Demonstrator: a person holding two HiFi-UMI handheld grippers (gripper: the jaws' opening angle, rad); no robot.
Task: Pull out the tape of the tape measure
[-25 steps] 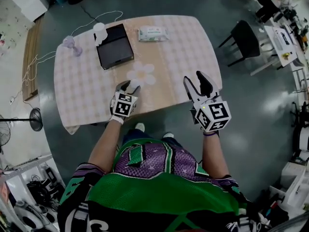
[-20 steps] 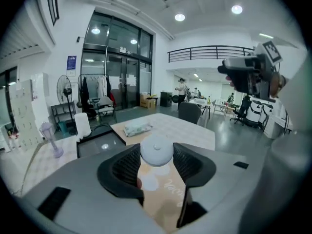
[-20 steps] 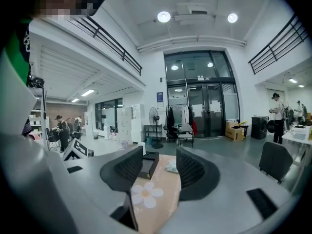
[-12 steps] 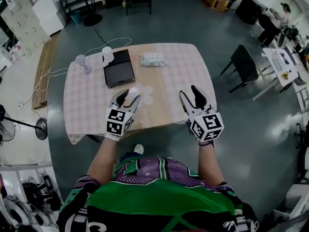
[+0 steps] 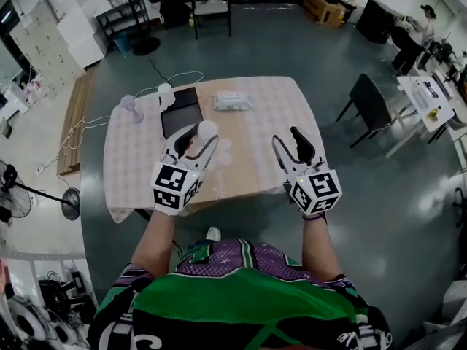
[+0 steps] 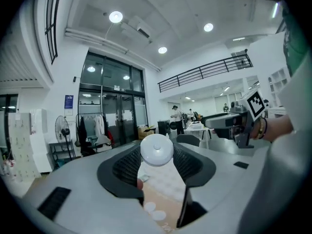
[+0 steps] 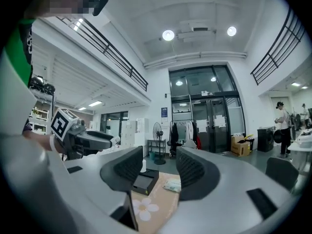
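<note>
Downward head view of one rectangular table with rounded corners under a pale checked cloth. The left gripper has its two dark, ribbed pads clamped on the single tape measure, a smooth, round white plastic case with a small raised button at its centre. It is held in the air above the near half of the table. The right gripper hangs level beside it, well apart, with its two ribbed jaws standing apart and empty. Each gripper carries one marker cube with black-and-white squares, left and right. On the cloth lie one flat black rectangular box, one soft white pack of wipes and one white flower shape. At the far left corner stand two small rounded things, one lilac and one white.
</note>
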